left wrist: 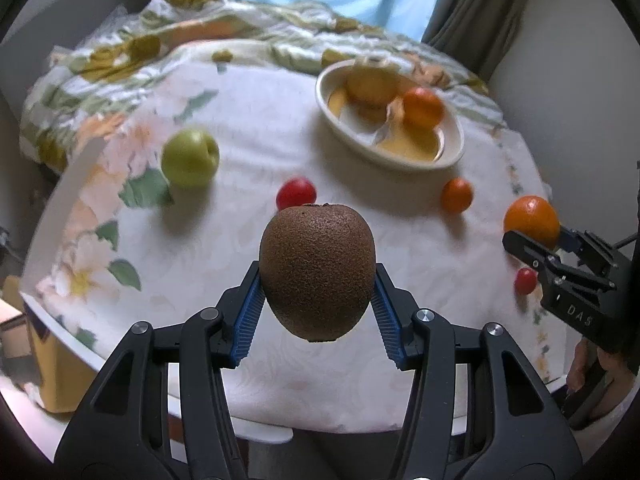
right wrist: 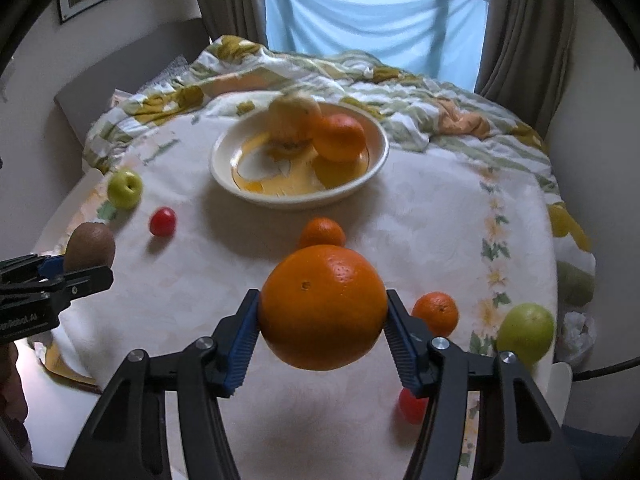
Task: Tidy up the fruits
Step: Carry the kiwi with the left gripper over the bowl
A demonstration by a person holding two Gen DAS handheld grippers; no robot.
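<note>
My left claw grips a kiwi between its blue pads, clear of the cloth; my right claw is clamped on a big orange, also off the table.

From the left claw, the bowl lies at one o'clock, with nothing between it and the kiwi. A red tomato sits just behind the kiwi at twelve, a green apple at ten, a small mandarin at two. A second tomato lies at three, beside the right claw.

From the right claw, the bowl stands at twelve, and the same mandarin lies directly in line before it. Another mandarin is just right of the pad at three, a second green apple farther out the same way, and a tomato at five.

In the bowl: one orange touching one yellowish fruit, blurred. Outside the bowl, the count is two apples, two tomatoes and two mandarins on the cloth, with one kiwi and one orange held. A rumpled floral cover lies heaped behind the bowl.
</note>
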